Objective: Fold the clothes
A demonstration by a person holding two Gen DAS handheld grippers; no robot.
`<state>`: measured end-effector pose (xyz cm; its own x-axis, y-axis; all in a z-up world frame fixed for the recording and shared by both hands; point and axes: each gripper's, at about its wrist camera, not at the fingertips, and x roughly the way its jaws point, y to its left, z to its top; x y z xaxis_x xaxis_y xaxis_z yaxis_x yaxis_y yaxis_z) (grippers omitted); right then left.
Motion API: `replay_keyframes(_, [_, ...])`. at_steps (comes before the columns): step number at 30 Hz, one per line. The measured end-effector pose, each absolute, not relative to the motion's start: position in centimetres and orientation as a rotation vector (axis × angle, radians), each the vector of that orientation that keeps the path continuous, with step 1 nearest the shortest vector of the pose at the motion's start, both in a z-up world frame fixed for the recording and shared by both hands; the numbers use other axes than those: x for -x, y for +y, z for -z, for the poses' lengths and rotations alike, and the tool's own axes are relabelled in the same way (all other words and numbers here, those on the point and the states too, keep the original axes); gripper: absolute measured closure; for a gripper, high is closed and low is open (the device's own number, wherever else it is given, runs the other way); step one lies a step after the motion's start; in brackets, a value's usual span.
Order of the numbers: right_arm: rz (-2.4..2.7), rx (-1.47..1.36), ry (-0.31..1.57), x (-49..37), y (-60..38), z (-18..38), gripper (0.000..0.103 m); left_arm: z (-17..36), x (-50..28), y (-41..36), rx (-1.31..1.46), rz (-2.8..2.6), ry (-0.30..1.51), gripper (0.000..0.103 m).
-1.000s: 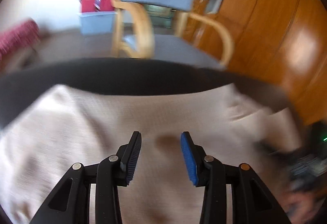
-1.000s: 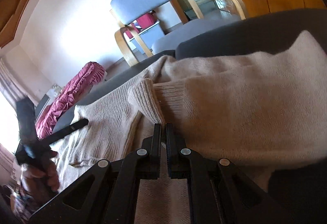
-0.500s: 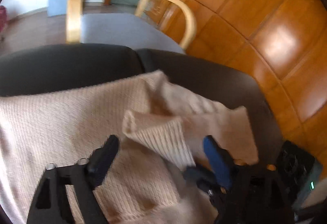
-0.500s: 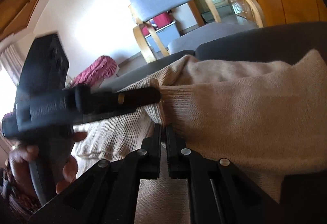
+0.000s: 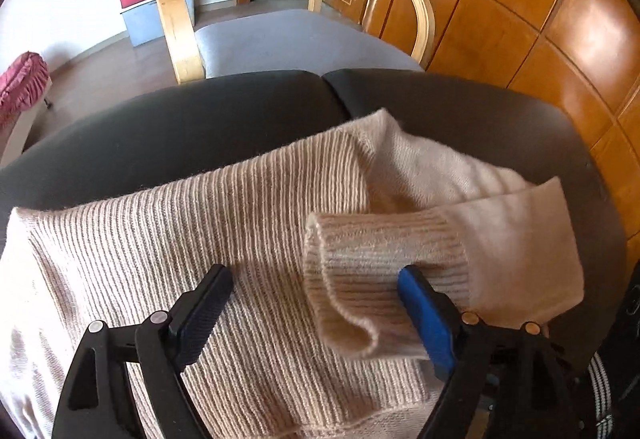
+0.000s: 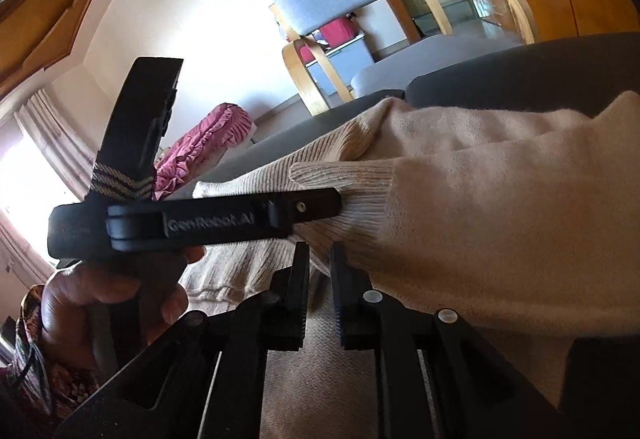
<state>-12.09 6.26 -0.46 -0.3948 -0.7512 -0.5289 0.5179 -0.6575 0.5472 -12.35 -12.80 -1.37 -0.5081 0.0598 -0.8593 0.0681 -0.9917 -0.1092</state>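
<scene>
Left wrist view alone shows the left gripper [image 5: 316, 303] spread around the ribbed cuff [image 5: 376, 271] of the beige knit sweater [image 5: 168, 239] at centre; right gripper [image 6: 320, 271], clamped before, now gapes slightly.

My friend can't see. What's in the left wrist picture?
A beige sweater lies on a dark seat, its cuff folded across the body. The open left hand-held gripper has one finger beside the cuff. A wooden armchair stands behind.
</scene>
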Motion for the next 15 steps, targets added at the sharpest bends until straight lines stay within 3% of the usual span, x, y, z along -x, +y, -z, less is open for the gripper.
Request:
replay_keyframes(3, [2.048, -0.992, -0.411, 12.1, 6.4, 0.5, 0.091, 0.9, 11.6, -13.0, -1.512, 2.708, 0.155, 0.029])
replay_keyframes(9, [1.980, -0.972, -0.428, 12.2, 6.0, 0.4, 0.091, 1.0, 11.0, -14.8, -1.483, 2.643, 0.144, 0.029])
replay_keyframes(15, [1.928, -0.976, -0.388, 12.0, 4.8, 0.4, 0.091, 2.1, 10.6, -15.9, -1.611, 2.655, 0.303, 0.029])
